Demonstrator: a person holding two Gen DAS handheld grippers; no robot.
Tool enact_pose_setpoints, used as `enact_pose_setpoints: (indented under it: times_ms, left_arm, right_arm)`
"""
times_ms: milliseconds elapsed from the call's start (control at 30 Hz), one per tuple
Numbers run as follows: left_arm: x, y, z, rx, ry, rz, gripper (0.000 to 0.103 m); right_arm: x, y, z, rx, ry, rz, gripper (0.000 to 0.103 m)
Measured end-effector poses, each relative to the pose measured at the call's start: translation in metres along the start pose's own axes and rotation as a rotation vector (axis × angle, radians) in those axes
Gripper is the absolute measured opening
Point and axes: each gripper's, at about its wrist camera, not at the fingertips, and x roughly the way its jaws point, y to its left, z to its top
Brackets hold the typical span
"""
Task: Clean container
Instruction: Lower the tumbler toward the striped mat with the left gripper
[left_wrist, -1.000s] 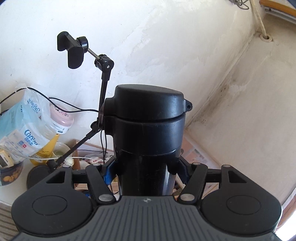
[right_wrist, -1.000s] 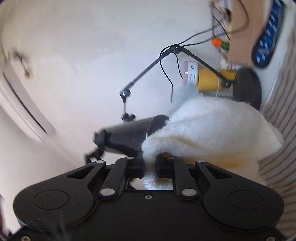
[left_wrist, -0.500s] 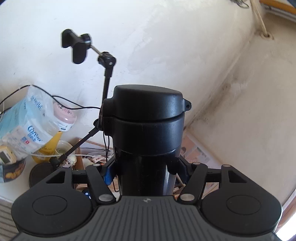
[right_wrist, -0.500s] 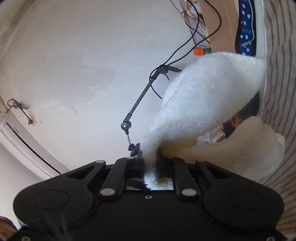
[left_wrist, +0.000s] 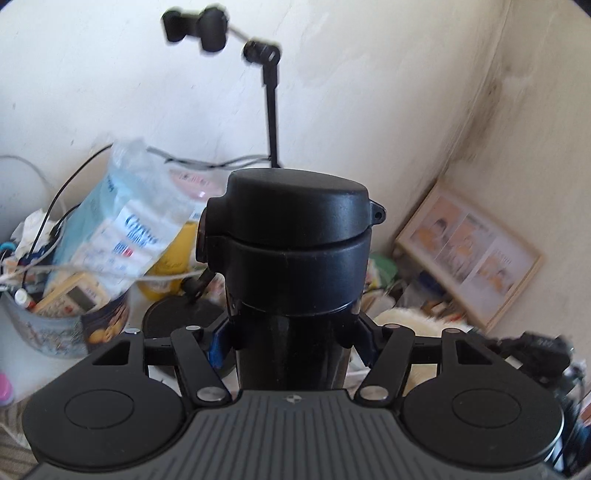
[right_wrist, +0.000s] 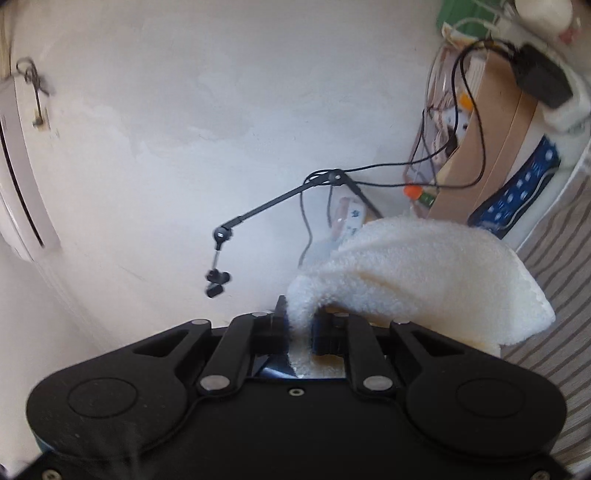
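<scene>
A black flask (left_wrist: 291, 266) with a closed flip lid stands upright in the middle of the left wrist view. My left gripper (left_wrist: 291, 332) is shut on its body just below the lid collar. In the right wrist view a fluffy white cloth (right_wrist: 417, 280) hangs to the right from my right gripper (right_wrist: 299, 325), which is shut on one corner of it. The flask does not show in the right wrist view. A bit of the white cloth (left_wrist: 413, 321) peeks out behind the flask at the lower right.
A cluttered white desk lies below the flask: a plastic bag of packets (left_wrist: 122, 221), a biscuit tin (left_wrist: 55, 325), a yellow bottle (left_wrist: 170, 266), a framed picture (left_wrist: 469, 254) against the corner wall. A black phone-holder arm (left_wrist: 271, 103) on a round base (left_wrist: 173, 317) rises behind. A cardboard box (right_wrist: 476, 147) with cables stands at the right.
The left gripper sank and tipped down with the flask, bringing the desk clutter and picture frame into view. The right gripper rolled and swung away; the flask left its view and the cloth flopped over.
</scene>
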Motion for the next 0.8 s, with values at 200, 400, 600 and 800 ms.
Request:
enact_pose_setpoints:
  times_ms: [200,400,600,800]
  left_arm:
    - [0.016,0.009,-0.026,0.086,0.045,0.092,0.064]
    - [0.026,0.014,-0.034,0.109,0.059,0.12,0.064]
    - [0.031,0.018,-0.044,0.098,0.065,0.126,0.064]
    - [0.037,0.017,-0.057,0.12,0.053,0.135,0.064]
  right_arm:
    - [-0.007,0.023,0.016,-0.376,0.062,-0.293,0.01]
    - [0.049,0.014,-0.032,-0.786,0.401,-0.588,0.01]
    - [0.113,-0.028,-0.088,-0.818,0.553,-0.604,0.01]
    - [0.132,-0.035,-0.096,-0.771,0.553,-0.613,0.011]
